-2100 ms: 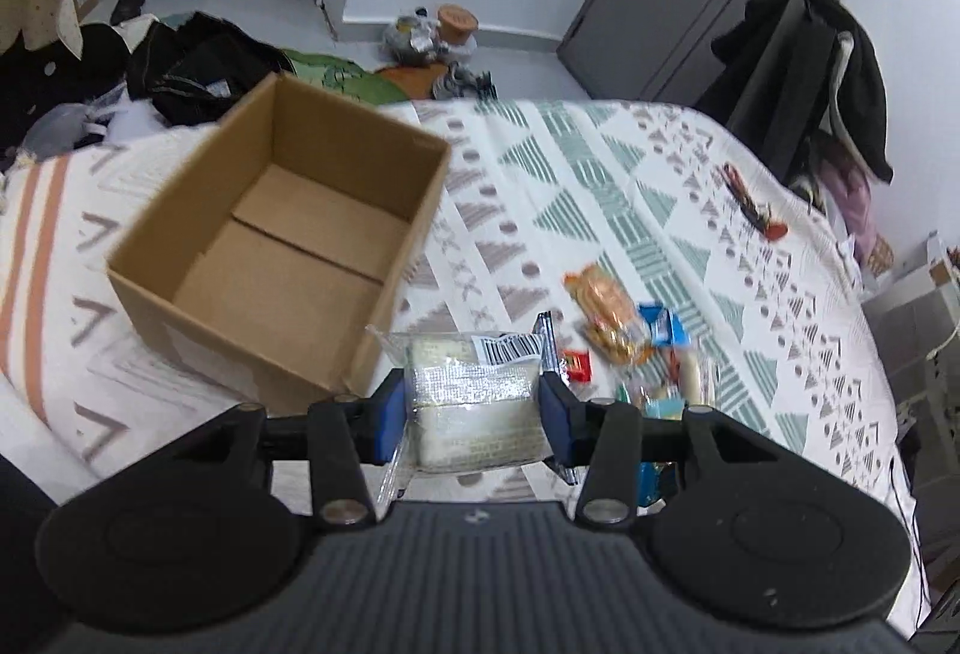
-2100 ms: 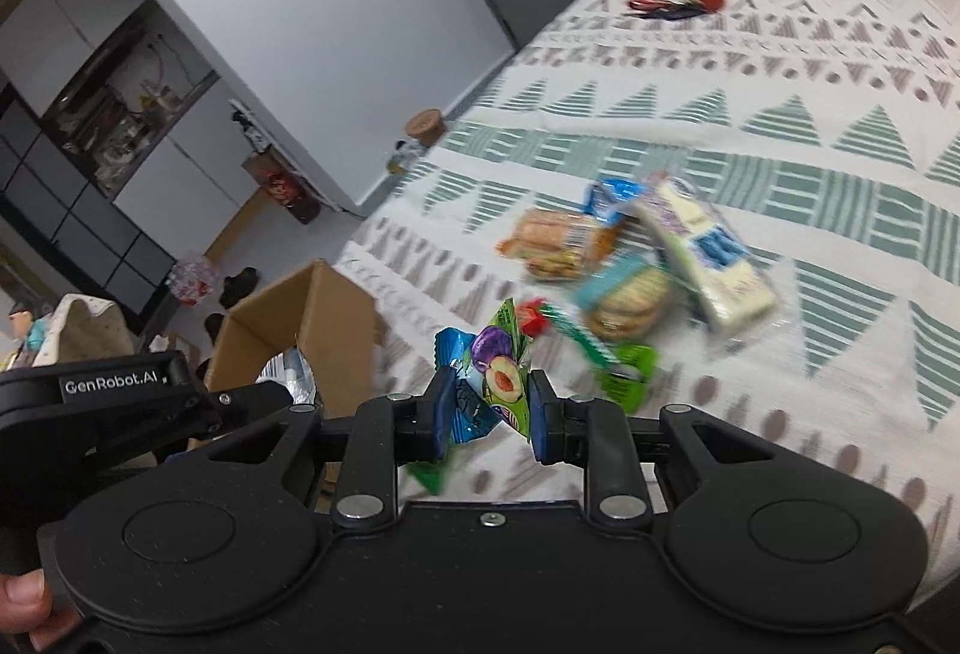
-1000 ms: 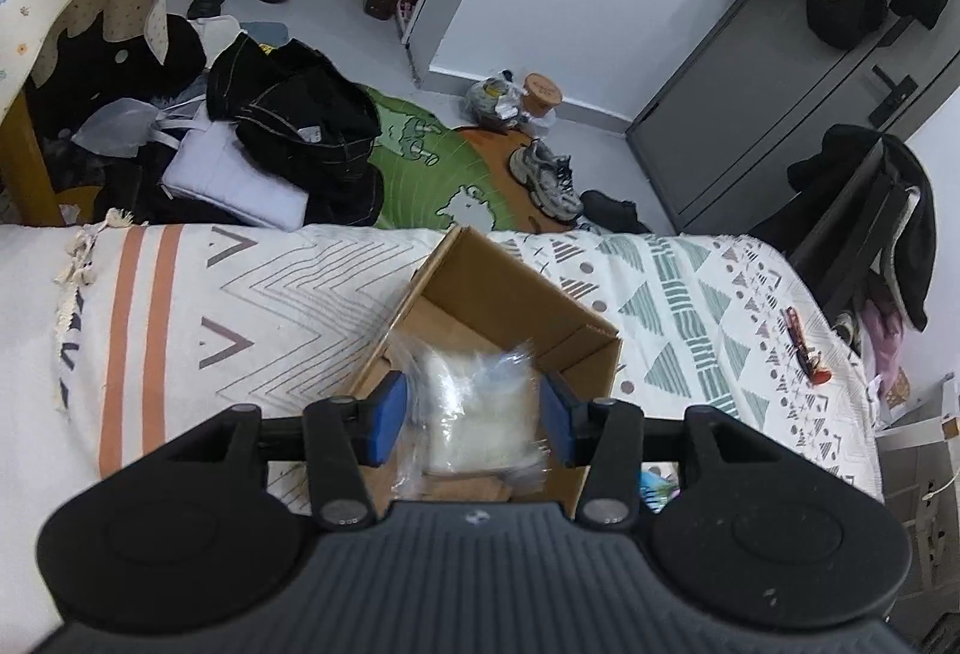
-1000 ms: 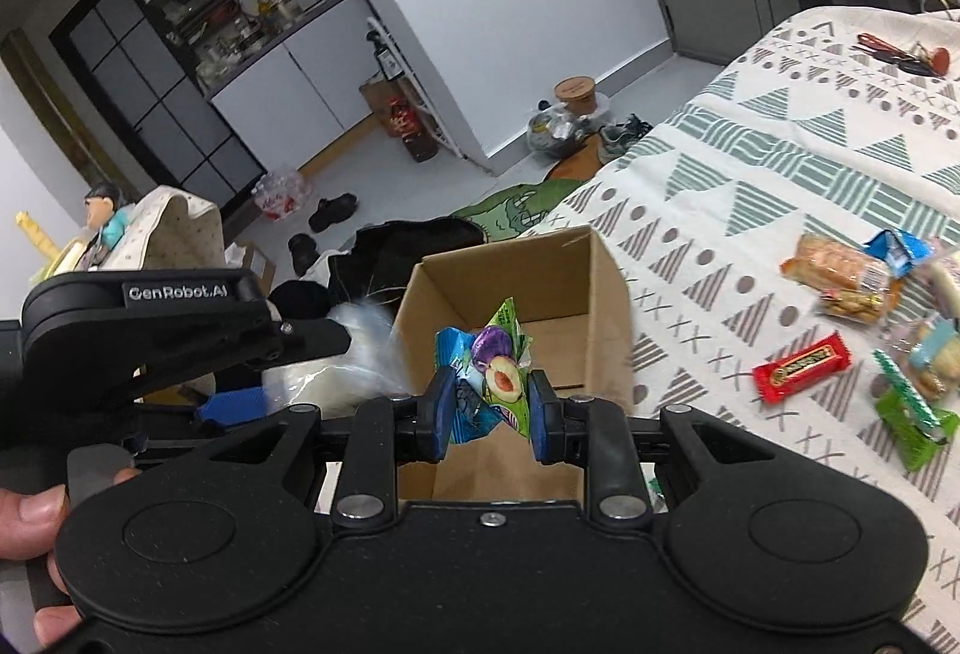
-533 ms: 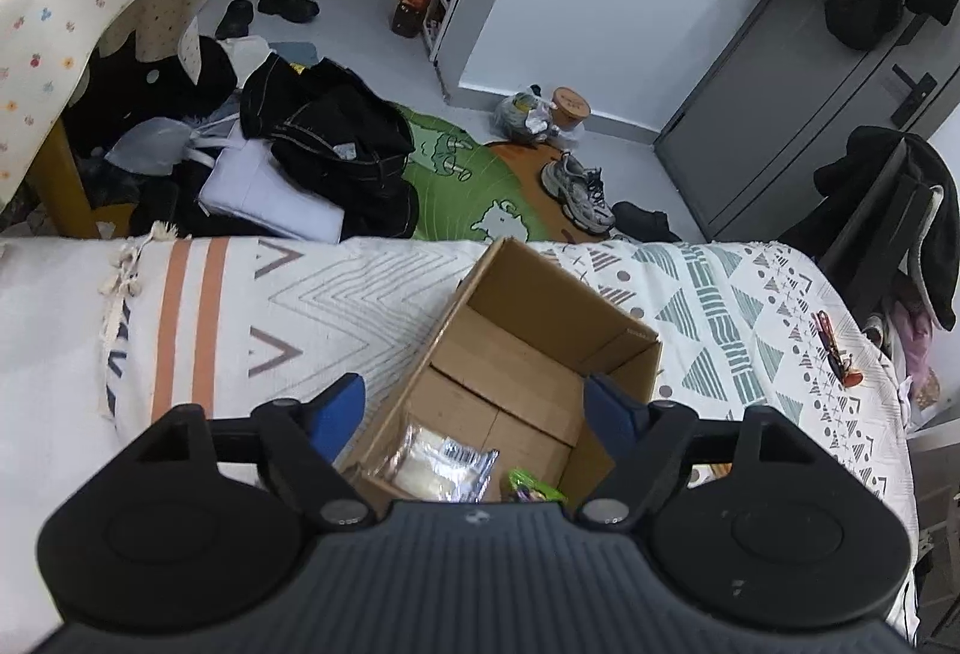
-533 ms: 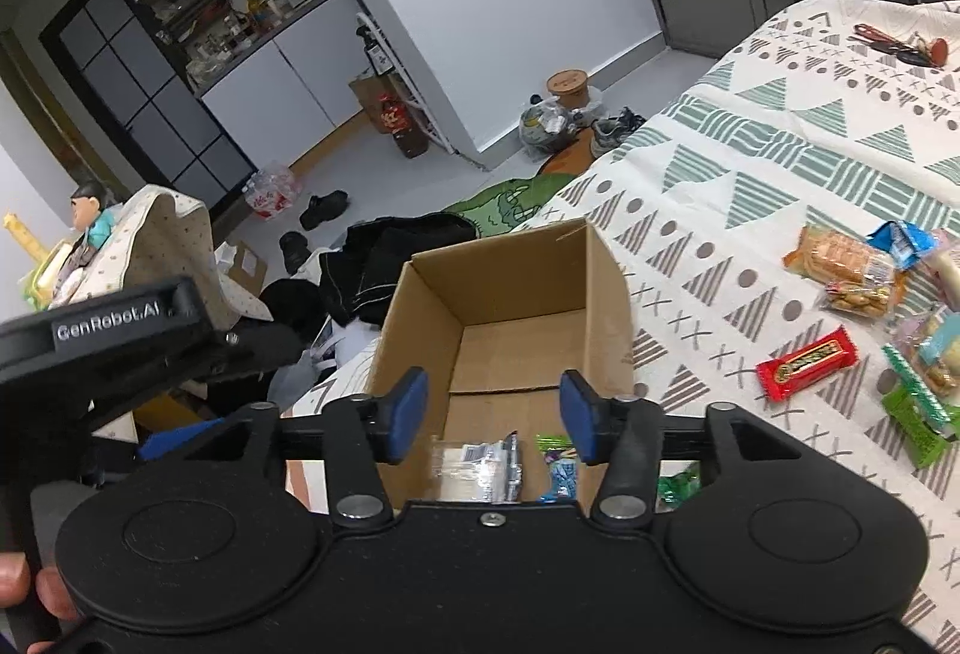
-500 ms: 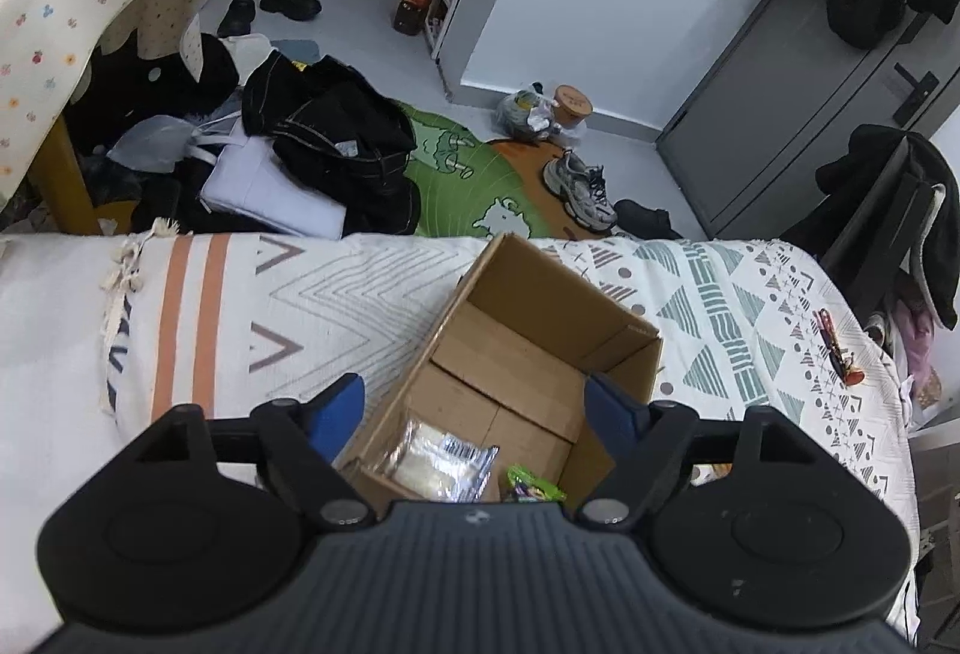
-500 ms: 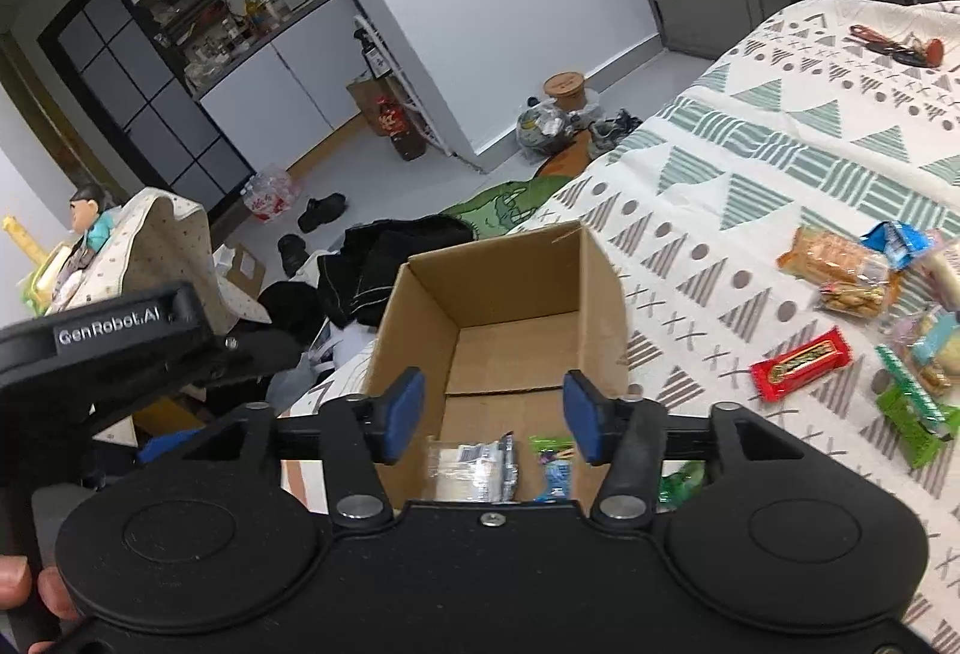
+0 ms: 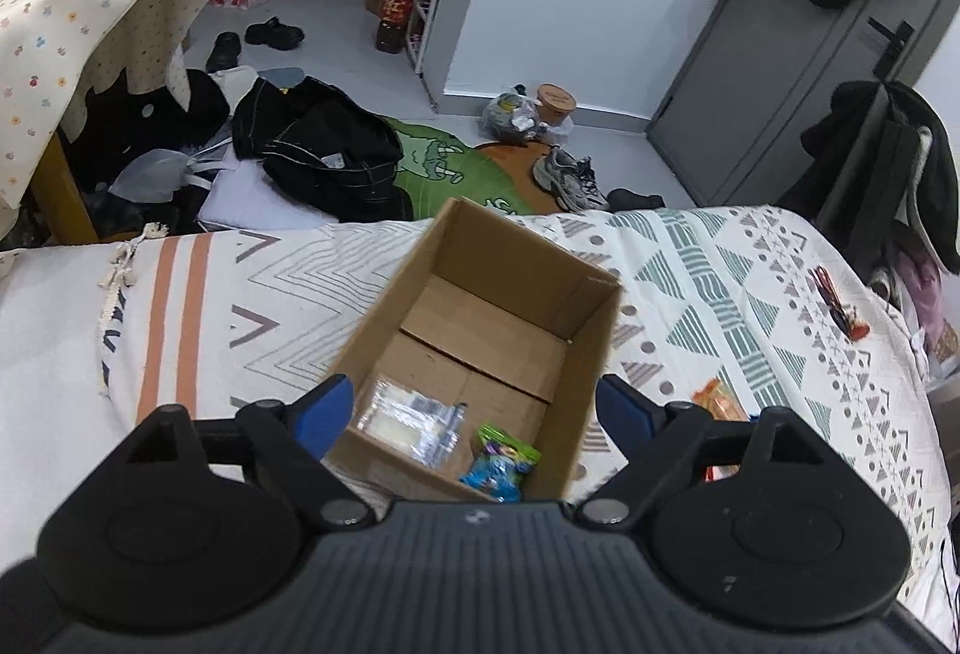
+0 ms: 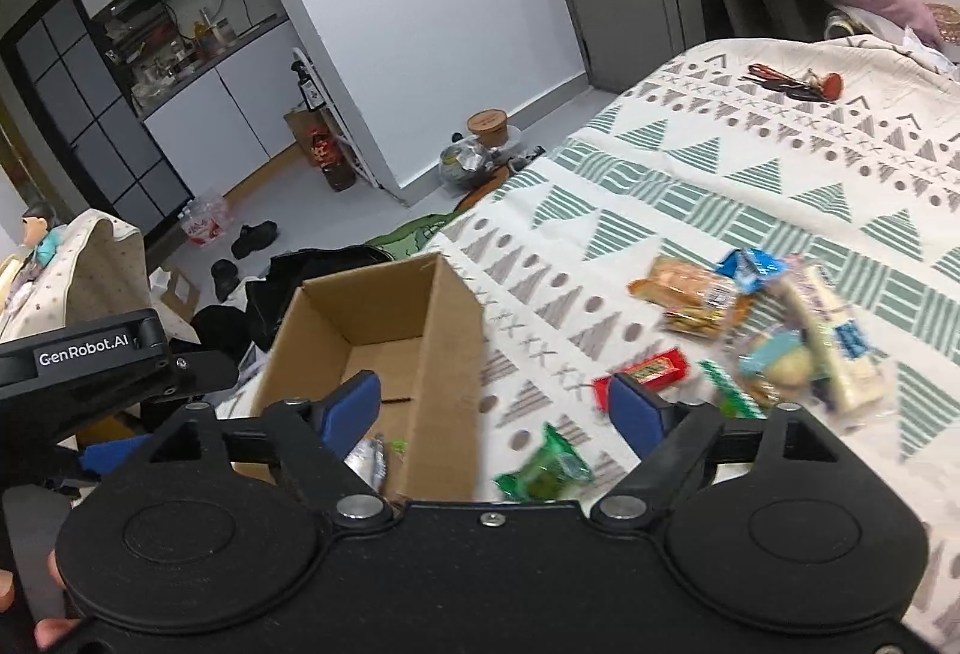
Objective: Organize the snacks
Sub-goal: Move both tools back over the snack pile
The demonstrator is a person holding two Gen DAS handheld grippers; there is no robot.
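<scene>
An open cardboard box [image 9: 510, 258] stands on the patterned bedspread [image 9: 720, 282]. At its near end lie a clear-wrapped white snack [image 9: 408, 414] and a green-and-blue candy packet [image 9: 501, 459]. My left gripper [image 9: 474, 408] hovers over that end, open and holding nothing. My right gripper [image 10: 495, 405] is also open and holds nothing, just right of the box [image 10: 450, 342]. Loose on the bedspread right of the box lie a red bar [image 10: 648, 369], a green packet [image 10: 546, 471], an orange biscuit pack [image 10: 690, 294], a blue packet [image 10: 750, 264] and a long white pack [image 10: 834, 330].
A red-tagged bunch of keys [image 10: 792, 84] lies far back on the bed. Beyond the bed's edge the floor holds dark clothes [image 9: 324, 156], a green mat, shoes and a table with a dotted cloth [image 9: 90, 6]. The left gripper's body [image 10: 90, 354] shows at the left of the right wrist view.
One second ago both grippers were shut on snacks above the box. Both have opened, and the white snack and the candy packet now lie inside. The right gripper has swung towards the loose snacks.
</scene>
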